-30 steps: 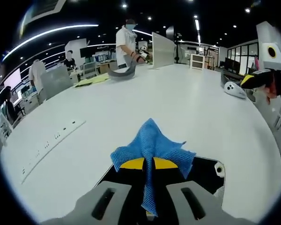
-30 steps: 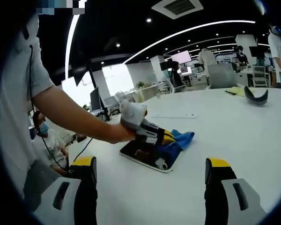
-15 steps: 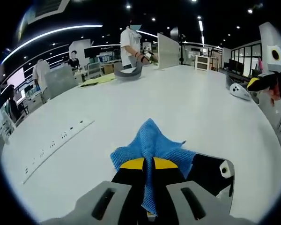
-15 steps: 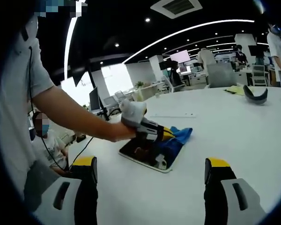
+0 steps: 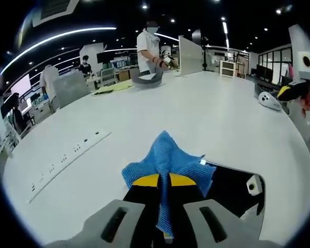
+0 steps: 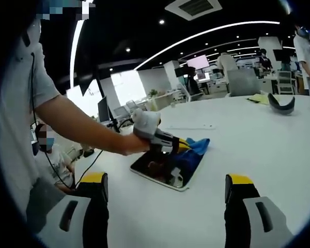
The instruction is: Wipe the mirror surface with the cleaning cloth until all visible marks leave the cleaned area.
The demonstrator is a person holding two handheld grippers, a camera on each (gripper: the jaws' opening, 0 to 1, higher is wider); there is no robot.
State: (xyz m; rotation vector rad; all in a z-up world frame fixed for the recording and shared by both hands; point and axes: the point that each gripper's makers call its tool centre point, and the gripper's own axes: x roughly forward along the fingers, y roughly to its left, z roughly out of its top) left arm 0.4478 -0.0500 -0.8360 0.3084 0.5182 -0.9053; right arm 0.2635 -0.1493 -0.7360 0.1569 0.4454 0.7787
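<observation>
Left tongs (image 5: 164,181) clamped on blue cloth (image 5: 168,155) atop mirror (image 5: 232,188), right tongs (image 6: 165,187) wide

White table (image 5: 212,119) carries mirror (image 6: 160,168), power strip (image 5: 67,157).

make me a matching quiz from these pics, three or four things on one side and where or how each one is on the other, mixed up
Things:
1. cleaning cloth
2. mirror
3. left gripper
4. right gripper

States:
A. jaws wide apart, nothing between them
B. lying flat on the white table
C. blue, bunched up, clamped between yellow-tipped jaws
D. shut, pressing down over the dark glass

Pairs: 1-C, 2-B, 3-D, 4-A
</observation>
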